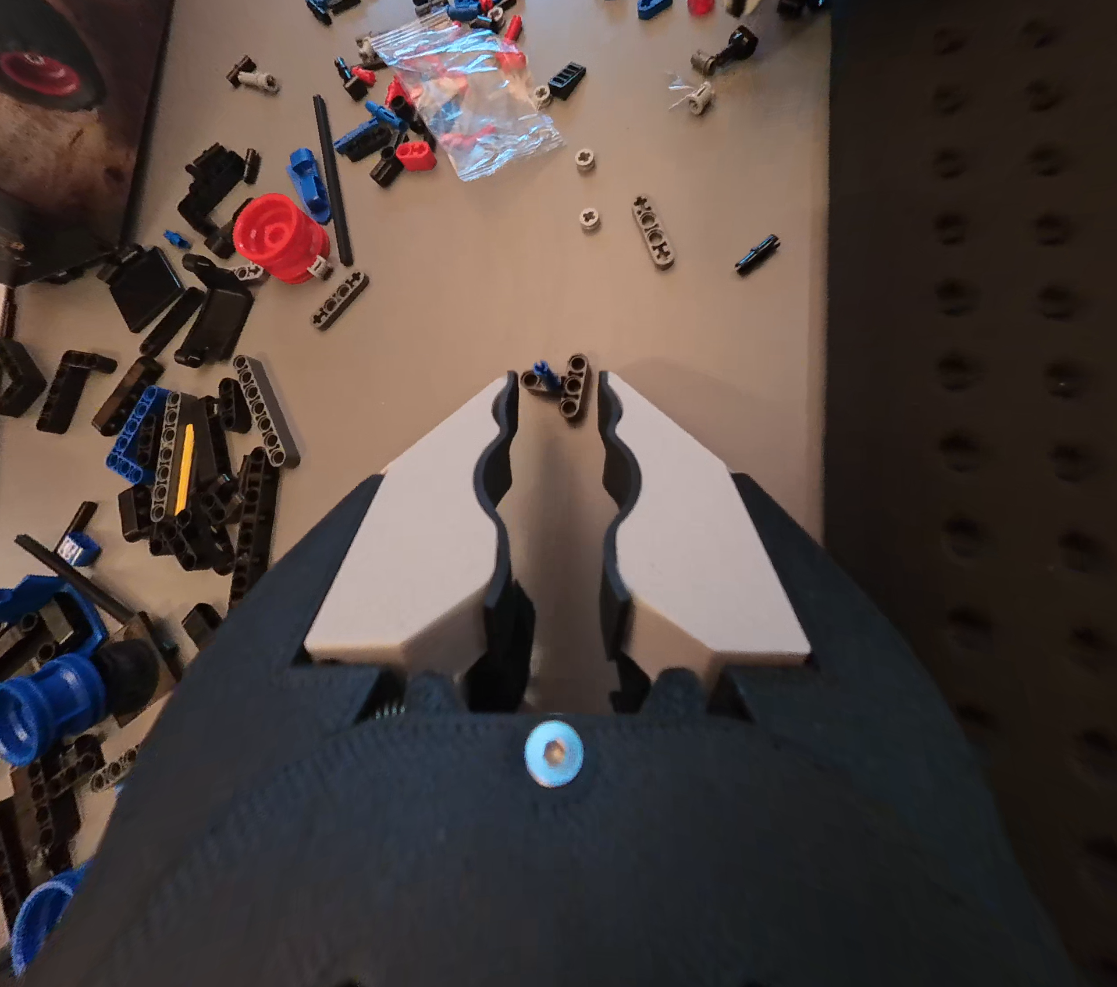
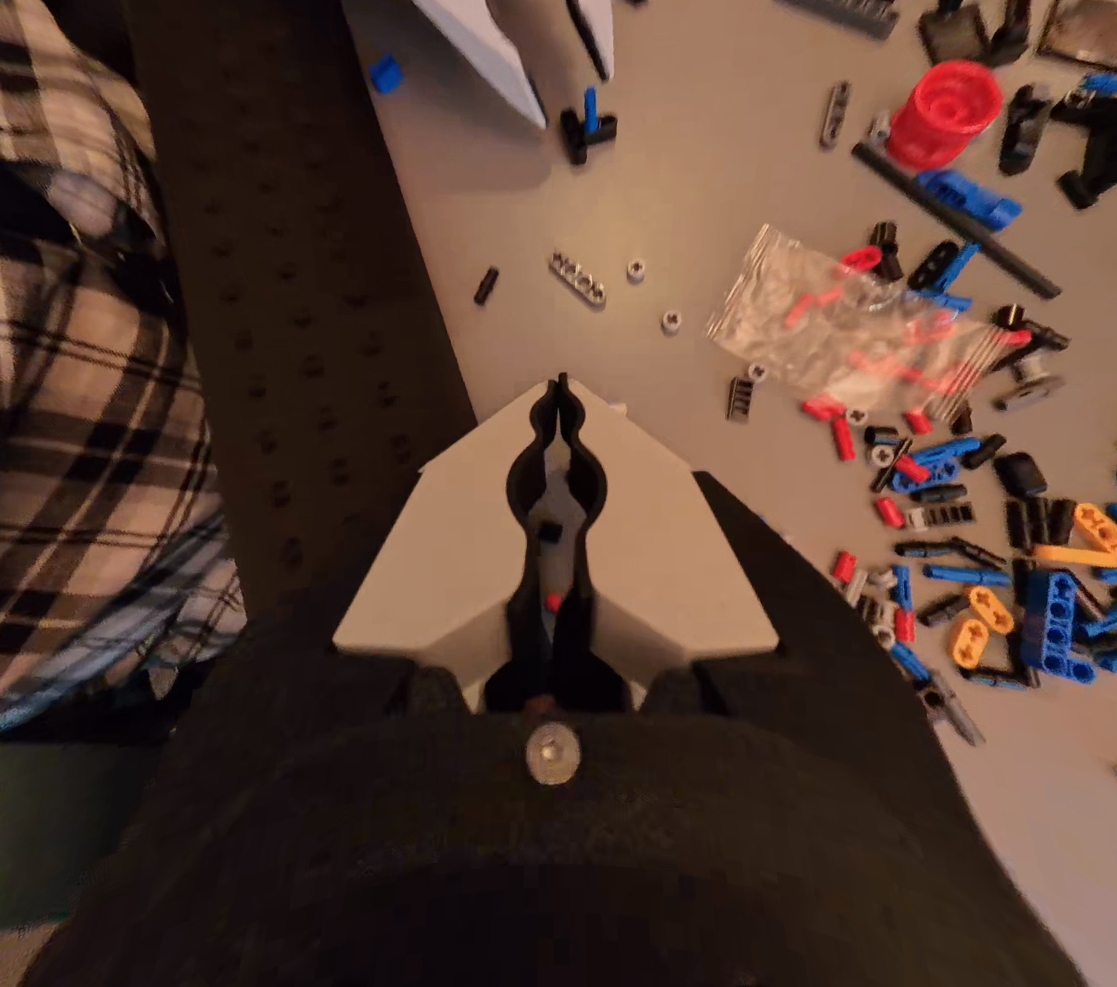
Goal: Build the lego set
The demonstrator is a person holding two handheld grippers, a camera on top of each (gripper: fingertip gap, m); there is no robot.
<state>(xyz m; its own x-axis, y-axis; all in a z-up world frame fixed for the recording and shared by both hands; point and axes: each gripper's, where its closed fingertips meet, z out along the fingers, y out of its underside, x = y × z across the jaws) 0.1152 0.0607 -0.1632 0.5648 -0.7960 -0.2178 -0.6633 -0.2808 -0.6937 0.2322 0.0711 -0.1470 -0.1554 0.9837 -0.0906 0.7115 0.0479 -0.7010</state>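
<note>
- Small assembly [image 1: 562, 383]: dark grey three-hole beams joined with a blue pin, flat on the table, just ahead of the left gripper's tips.
- Red wheel hub [image 1: 279, 237]: lying on its side, ahead and left.
- Clear plastic bag [image 1: 477, 102]: crumpled, red parts inside, farther ahead.
- Black and grey beams [image 1: 199, 474]: heaped, close left.
- Two light grey bushes [image 1: 587, 188]: apart, ahead.

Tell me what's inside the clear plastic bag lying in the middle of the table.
Through the clear plastic bag, small red pieces and some blue and black ones show. Crinkles and glare hide their exact shapes and number.
</note>
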